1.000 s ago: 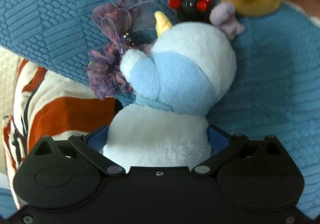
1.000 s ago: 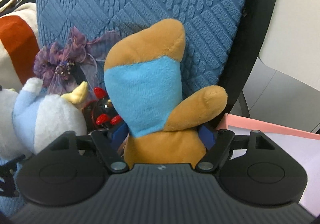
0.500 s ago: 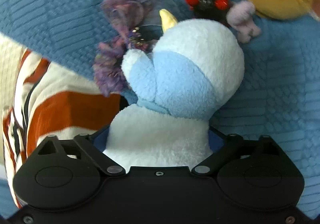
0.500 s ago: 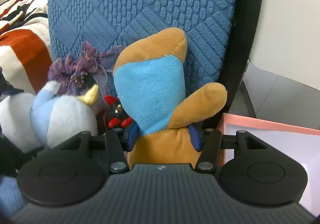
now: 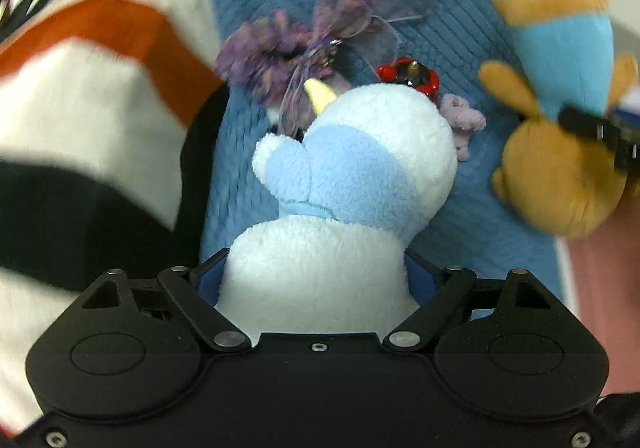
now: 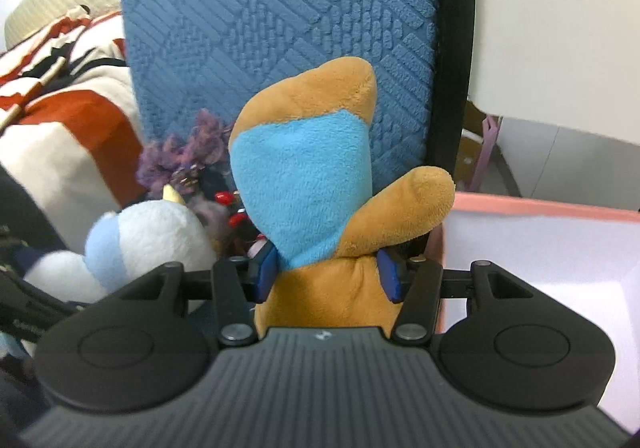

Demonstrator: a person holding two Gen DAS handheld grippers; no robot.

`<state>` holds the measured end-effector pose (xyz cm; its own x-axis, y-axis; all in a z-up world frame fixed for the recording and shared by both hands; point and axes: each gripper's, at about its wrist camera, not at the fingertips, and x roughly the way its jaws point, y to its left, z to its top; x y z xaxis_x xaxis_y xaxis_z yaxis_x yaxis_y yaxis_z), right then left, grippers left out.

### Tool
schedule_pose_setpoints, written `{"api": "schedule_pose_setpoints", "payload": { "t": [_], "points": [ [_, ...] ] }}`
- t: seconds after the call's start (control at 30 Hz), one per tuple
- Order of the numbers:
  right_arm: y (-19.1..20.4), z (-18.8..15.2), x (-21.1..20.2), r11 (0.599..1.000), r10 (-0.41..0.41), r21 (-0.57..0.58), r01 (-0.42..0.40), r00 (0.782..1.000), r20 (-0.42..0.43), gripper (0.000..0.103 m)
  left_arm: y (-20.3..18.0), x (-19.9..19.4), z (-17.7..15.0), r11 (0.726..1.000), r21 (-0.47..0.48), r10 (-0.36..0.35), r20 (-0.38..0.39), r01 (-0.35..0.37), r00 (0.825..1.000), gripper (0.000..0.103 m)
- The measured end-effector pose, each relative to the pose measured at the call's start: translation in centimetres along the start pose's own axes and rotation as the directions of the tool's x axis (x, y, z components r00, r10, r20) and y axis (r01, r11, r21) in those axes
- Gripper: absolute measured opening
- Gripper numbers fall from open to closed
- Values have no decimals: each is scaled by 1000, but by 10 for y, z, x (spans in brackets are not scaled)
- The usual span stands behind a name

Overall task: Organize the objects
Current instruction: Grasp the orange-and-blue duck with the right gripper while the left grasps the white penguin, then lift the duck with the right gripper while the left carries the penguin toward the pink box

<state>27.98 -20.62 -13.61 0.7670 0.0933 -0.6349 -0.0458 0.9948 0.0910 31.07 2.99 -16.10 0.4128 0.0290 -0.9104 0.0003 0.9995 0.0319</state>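
Note:
My left gripper [image 5: 316,280] is shut on a white and light-blue plush toy [image 5: 352,175] with a yellow horn, held up in front of a blue cushion [image 5: 460,7]. My right gripper [image 6: 326,274] is shut on an orange and blue plush toy [image 6: 304,199], lifted clear of the cushion [image 6: 280,7]. In the left wrist view the orange plush [image 5: 560,151] hangs at the right with the right gripper's finger across it. The white plush shows at the left of the right wrist view [image 6: 148,236].
A purple fabric flower [image 5: 312,43], a red and black trinket [image 5: 412,75] and a small lilac plush [image 5: 462,119] lie on the cushion. A striped orange, white and black pillow [image 5: 92,87] is at the left. A pink box [image 6: 552,248] is at the right.
Both grippers have pulled back from the cushion with their plush toys. The orange plush has moved right and lower in the left view; the pink box shows more.

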Motion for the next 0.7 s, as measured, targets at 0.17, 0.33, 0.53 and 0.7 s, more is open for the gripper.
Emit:
{"api": "schedule_pose_setpoints", "payload": {
  "t": [0.17,0.33,0.53,0.7],
  "points": [
    [13,-16,-22,997,60,44,-59,998,-25,54,19,-15,-26,983,-160,-93,-19,89,996,84],
    [22,-42,-40,990,105,100,-96,991,-89,54,24,-12,-45,975,-198,-96,32,100,995,85],
    [43,-65,-34,991,116,86,-103,978,-171,55,31,-7,-54,962,-250,-98,55,108,994,94],
    [40,-63,-26,994,84,89,-70,983,-166,62,33,5,-56,959,-257,-111,38,117,993,103]
  ]
}}
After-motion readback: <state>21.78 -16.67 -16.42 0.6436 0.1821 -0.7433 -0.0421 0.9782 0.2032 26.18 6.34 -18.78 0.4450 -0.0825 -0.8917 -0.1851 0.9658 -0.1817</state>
